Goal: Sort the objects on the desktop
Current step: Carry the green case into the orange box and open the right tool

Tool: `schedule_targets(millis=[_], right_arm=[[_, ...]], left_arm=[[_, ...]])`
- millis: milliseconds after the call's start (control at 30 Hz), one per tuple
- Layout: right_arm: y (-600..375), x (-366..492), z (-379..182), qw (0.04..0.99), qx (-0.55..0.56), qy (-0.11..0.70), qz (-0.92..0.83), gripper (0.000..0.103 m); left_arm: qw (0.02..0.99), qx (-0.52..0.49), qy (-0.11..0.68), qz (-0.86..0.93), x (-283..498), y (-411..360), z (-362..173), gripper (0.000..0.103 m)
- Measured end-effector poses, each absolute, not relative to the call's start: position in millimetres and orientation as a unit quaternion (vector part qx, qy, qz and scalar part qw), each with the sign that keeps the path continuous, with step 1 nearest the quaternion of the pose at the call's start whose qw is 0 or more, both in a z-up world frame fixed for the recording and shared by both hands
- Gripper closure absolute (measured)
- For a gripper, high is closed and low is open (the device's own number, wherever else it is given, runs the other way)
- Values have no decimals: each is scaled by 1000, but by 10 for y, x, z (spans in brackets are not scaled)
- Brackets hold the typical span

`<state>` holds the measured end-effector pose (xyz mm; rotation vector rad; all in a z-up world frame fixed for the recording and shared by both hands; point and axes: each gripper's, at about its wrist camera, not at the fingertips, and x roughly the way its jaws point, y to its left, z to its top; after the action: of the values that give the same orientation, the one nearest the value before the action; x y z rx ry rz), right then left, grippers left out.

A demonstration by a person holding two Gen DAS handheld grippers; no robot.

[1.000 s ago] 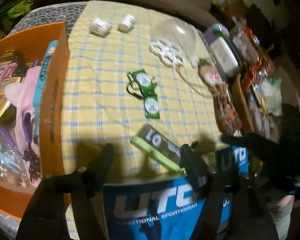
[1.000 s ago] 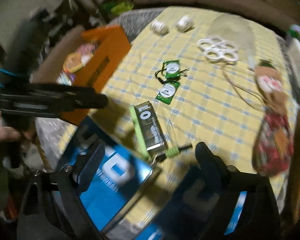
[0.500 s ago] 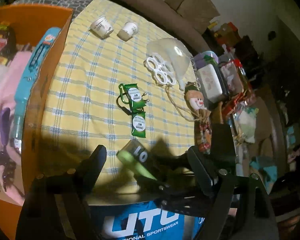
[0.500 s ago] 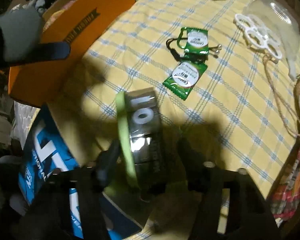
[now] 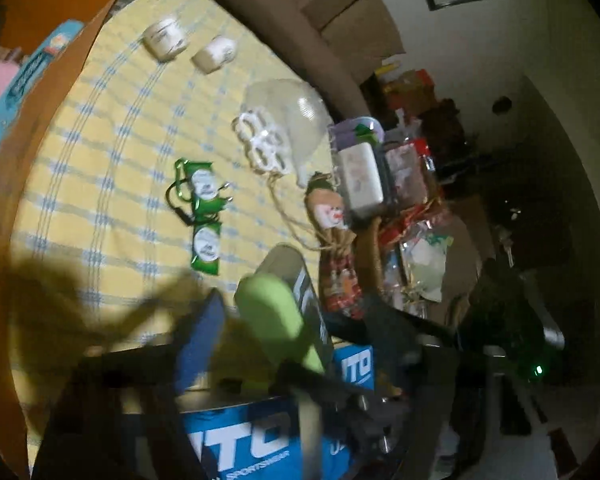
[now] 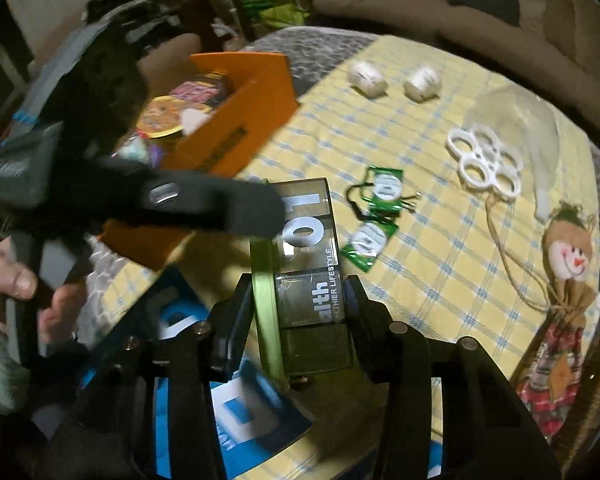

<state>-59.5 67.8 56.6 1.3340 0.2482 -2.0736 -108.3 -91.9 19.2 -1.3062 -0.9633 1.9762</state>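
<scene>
My right gripper (image 6: 300, 300) is shut on a dark clear pill box with a green lid (image 6: 300, 280), lifted above the yellow checked tablecloth (image 6: 440, 248). The box also shows in the left wrist view (image 5: 284, 308), right between my left gripper's fingers (image 5: 200, 340). The left gripper (image 5: 288, 328) is open around the box's end; one finger (image 6: 220, 204) crosses in front of it in the right view. An orange box (image 6: 236, 128) full of sorted items stands at the left.
On the cloth lie two green packets with a lanyard (image 6: 376, 216), a white ring holder (image 6: 484, 164), a clear plastic lid (image 5: 296, 116), two small white jars (image 6: 396, 78) and a snowman doll (image 6: 568, 264). A blue UTO box (image 5: 240, 440) sits at the near edge.
My right gripper closed on the pill box and lifted it off the cloth. My left gripper moved in to the box's far end.
</scene>
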Motion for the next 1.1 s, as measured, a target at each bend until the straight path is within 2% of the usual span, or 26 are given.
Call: schedule_targets(millis=[100,233,367,500,700,767,800,1100], right_arm=[[612,-555,739,348,497,65,-792,61],[502,-494,932,362,481,57,-796,61],[344,-410,1143,367,470,50,-802,60],[204,-290,1310,371,451,55,-810,33],[-77,-166,1508,390,421,55,-817,35],[-272,-126,1578,399,408,66,-818,41],[-395,-99,1616,410,402,73,-815,54],[-1565,-160,1441,470,394,177,-770,55]], left_arm=[[304,-491,-365,730,-1034,-918,274,69],[310,-460,-396,732,-880,-1103,438,77],[322,-433,-426,727,-769,-1330,638,77],[324,-403,-463,720,-646,-1663,825,77],[316,-373,-492,720,-414,-2181,1005,77],[310,-370,-501,718,-332,-2359,1012,77],[308,-368,-505,718,-305,-2436,1016,77],[250,-369,-523,727,-139,-3419,776,75]])
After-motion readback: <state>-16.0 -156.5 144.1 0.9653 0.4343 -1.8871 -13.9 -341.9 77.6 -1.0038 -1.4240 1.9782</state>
